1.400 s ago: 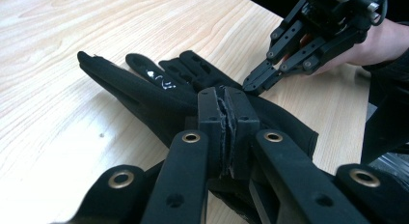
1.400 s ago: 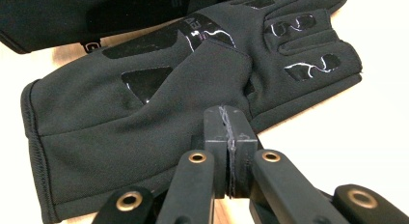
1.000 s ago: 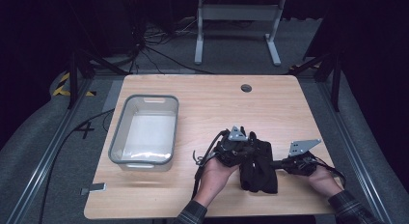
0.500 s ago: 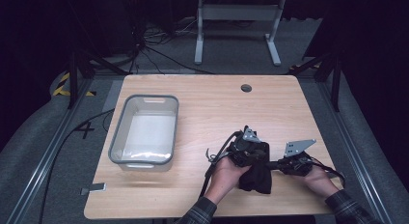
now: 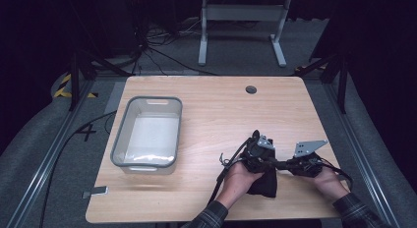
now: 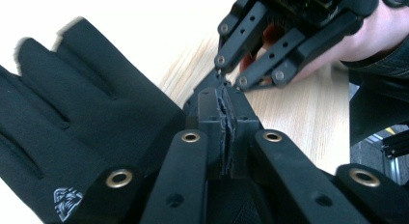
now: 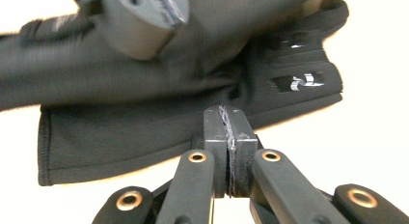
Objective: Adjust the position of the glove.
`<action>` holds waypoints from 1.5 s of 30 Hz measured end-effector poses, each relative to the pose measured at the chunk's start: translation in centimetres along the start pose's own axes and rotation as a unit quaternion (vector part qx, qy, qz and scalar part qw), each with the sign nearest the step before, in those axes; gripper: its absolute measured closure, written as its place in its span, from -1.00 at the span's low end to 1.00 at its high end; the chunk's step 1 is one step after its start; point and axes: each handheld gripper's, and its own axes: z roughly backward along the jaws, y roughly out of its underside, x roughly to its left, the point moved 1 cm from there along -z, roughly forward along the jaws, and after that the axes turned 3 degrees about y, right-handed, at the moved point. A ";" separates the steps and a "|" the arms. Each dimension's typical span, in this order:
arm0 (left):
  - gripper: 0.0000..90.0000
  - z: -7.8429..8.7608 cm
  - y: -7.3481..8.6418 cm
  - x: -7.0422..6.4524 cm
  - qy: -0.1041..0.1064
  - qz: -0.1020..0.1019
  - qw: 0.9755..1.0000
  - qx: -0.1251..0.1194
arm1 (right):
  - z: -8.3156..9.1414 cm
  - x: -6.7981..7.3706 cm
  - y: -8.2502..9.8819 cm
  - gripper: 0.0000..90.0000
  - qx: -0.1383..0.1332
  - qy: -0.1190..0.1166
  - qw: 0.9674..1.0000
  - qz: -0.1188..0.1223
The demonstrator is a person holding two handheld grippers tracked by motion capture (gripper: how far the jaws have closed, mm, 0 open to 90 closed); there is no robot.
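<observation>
Both grippers — left gripper [image 5: 270,164] and right gripper [image 5: 281,165] — pinch the black glove [image 5: 265,183], jaws pressed together on its fabric.

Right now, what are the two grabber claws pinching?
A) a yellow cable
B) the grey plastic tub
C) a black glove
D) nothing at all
C: in both gripper views the jaws are pressed together on the edge of the black glove, the left gripper and the right gripper each clamping its fabric, while the grey tub sits apart across the table.
</observation>
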 end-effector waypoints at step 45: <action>1.00 0.9 4.0 3.7 -0.088 0.029 0.992 0.083 | -2.6 1.8 -2.2 1.00 0.006 -0.042 0.998 0.037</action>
